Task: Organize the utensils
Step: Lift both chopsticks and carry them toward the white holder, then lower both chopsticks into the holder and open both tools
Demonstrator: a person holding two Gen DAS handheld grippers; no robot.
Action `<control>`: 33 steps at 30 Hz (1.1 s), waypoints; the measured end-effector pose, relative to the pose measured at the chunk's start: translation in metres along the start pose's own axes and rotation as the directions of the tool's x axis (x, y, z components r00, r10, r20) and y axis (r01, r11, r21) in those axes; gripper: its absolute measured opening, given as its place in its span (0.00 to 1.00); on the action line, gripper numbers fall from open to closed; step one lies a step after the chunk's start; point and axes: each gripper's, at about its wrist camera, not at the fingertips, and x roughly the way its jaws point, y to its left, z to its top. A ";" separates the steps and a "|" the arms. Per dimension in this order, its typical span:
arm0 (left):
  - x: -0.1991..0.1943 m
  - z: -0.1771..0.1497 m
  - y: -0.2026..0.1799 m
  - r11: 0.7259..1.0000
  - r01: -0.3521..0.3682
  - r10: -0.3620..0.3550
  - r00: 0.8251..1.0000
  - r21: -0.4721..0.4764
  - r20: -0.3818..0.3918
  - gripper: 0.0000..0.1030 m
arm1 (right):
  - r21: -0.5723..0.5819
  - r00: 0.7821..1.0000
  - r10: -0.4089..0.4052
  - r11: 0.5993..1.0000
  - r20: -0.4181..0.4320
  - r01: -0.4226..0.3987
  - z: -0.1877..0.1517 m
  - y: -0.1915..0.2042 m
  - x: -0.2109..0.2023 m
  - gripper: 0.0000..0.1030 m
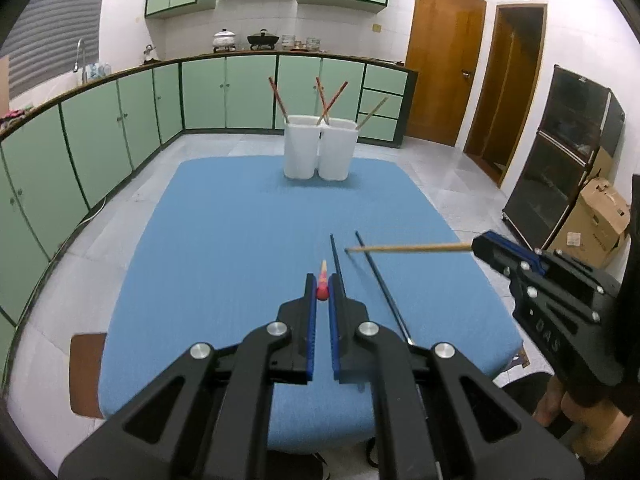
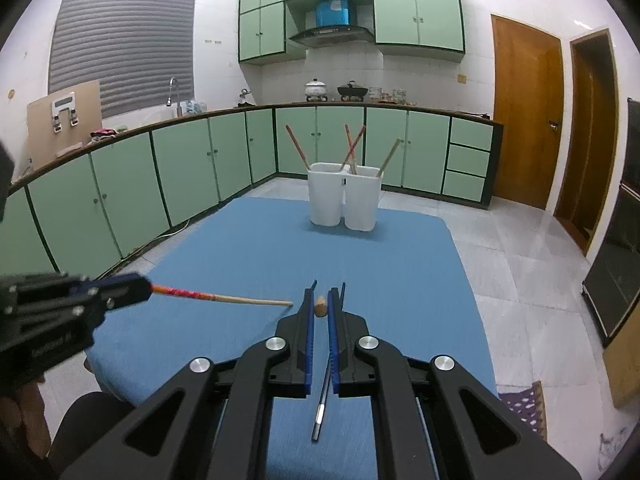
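— Green kitchen cabinets (image 2: pixel 192 184) ring the room, and a blue mat (image 1: pixel 240 248) covers the table. What sits on it?

— Twin white holders (image 1: pixel 318 148) stand far ahead of both sets of fingers, touching each other, with four chopsticks leaning out of them.

— And the left gripper (image 1: pixel 323 286)?

— Its jaws are clenched on a red-patterned chopstick (image 2: pixel 224 297). From its own camera you see the red butt end between the fingertips; from the right wrist view the pale tip sticks out sideways toward the right gripper (image 2: pixel 320 300).

— The right one?

— Also clamped, on a plain wooden chopstick (image 1: pixel 408 248). Its end shows between the blue pads, and the shaft reaches across above the mat, in front of the left fingers.

— Anything lying loose?

— Two black chopsticks (image 1: pixel 378 280) rest on the mat just right of the left fingertips, crossing beneath the wooden one. One passes under the right gripper's fingers.

— Who holds the tools?

— A hand (image 1: pixel 560 404) grips the right gripper's handle.
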 end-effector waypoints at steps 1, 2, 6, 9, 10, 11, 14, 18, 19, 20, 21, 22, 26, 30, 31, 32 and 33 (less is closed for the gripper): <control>0.001 0.006 0.000 1.000 0.002 -0.002 1.000 0.003 0.001 0.05 | -0.007 1.000 0.000 1.000 -0.003 0.000 0.006 0.000 0.002 0.06; 0.003 0.015 0.000 1.000 -0.002 0.002 1.000 0.014 0.004 0.05 | -0.009 1.000 0.001 1.000 -0.002 -0.001 0.012 -0.002 0.003 0.06; 0.002 0.047 -0.003 0.999 0.000 -0.001 0.999 0.040 0.032 0.05 | -0.041 1.000 0.002 0.999 -0.014 -0.002 0.036 -0.004 0.013 0.06; 0.004 0.065 -0.002 0.999 -0.001 -0.001 0.999 0.050 0.047 0.05 | -0.045 0.999 0.016 0.999 -0.034 -0.018 0.052 -0.007 0.024 0.06; 0.006 0.069 -0.001 0.999 0.001 -0.004 0.999 0.049 0.047 0.05 | -0.045 0.999 0.020 0.999 -0.040 -0.021 0.057 -0.008 0.027 0.06; 0.009 0.074 -0.001 0.999 0.005 -0.008 0.999 0.047 0.045 0.05 | -0.053 0.999 0.020 0.998 -0.045 -0.022 0.063 -0.008 0.032 0.06; 0.019 0.084 0.003 0.999 0.015 -0.017 0.999 0.044 0.041 0.05 | -0.064 0.997 0.033 0.997 -0.067 -0.038 0.077 -0.009 0.042 0.06; 0.029 0.097 0.007 0.999 0.012 -0.015 0.999 0.051 0.046 0.05 | -0.097 0.994 0.040 0.994 -0.099 -0.050 0.097 -0.009 0.058 0.06; 0.031 0.101 0.008 0.998 0.009 -0.011 0.999 0.055 0.050 0.05 | -0.100 0.993 0.044 0.993 -0.110 -0.055 0.102 -0.010 0.063 0.06; 0.032 0.104 0.009 0.998 0.009 -0.012 0.998 0.057 0.054 0.05 | -0.104 0.991 0.048 0.993 -0.121 -0.061 0.108 -0.010 0.069 0.06; 0.034 0.107 0.009 0.998 0.010 -0.014 0.998 0.059 0.057 0.05 | -0.109 0.990 0.050 0.992 -0.129 -0.064 0.113 -0.009 0.072 0.06; 0.036 0.111 0.010 0.998 0.010 -0.013 0.998 0.060 0.057 0.05 | -0.112 0.988 0.056 0.991 -0.143 -0.073 0.119 -0.008 0.077 0.06; 0.040 0.123 0.013 0.998 0.008 -0.012 0.998 0.056 0.065 0.05 | -0.104 0.984 0.065 0.991 -0.164 -0.082 0.139 -0.008 0.093 0.06; 0.039 0.139 0.016 0.999 0.005 -0.010 0.996 0.054 0.088 0.05 | -0.090 0.985 0.068 0.992 -0.159 -0.083 0.155 -0.012 0.096 0.06; 0.039 0.143 0.017 0.998 0.005 -0.010 0.996 0.056 0.092 0.05 | -0.087 0.986 0.068 0.993 -0.155 -0.082 0.160 -0.012 0.096 0.06; 0.039 0.147 0.016 0.998 0.000 -0.006 0.995 0.059 0.099 0.05 | -0.089 0.986 0.065 0.993 -0.153 -0.079 0.164 -0.013 0.095 0.06; 0.039 0.152 0.017 0.998 -0.004 -0.003 0.995 0.063 0.104 0.05 | -0.093 0.987 0.060 0.993 -0.149 -0.074 0.169 -0.013 0.095 0.06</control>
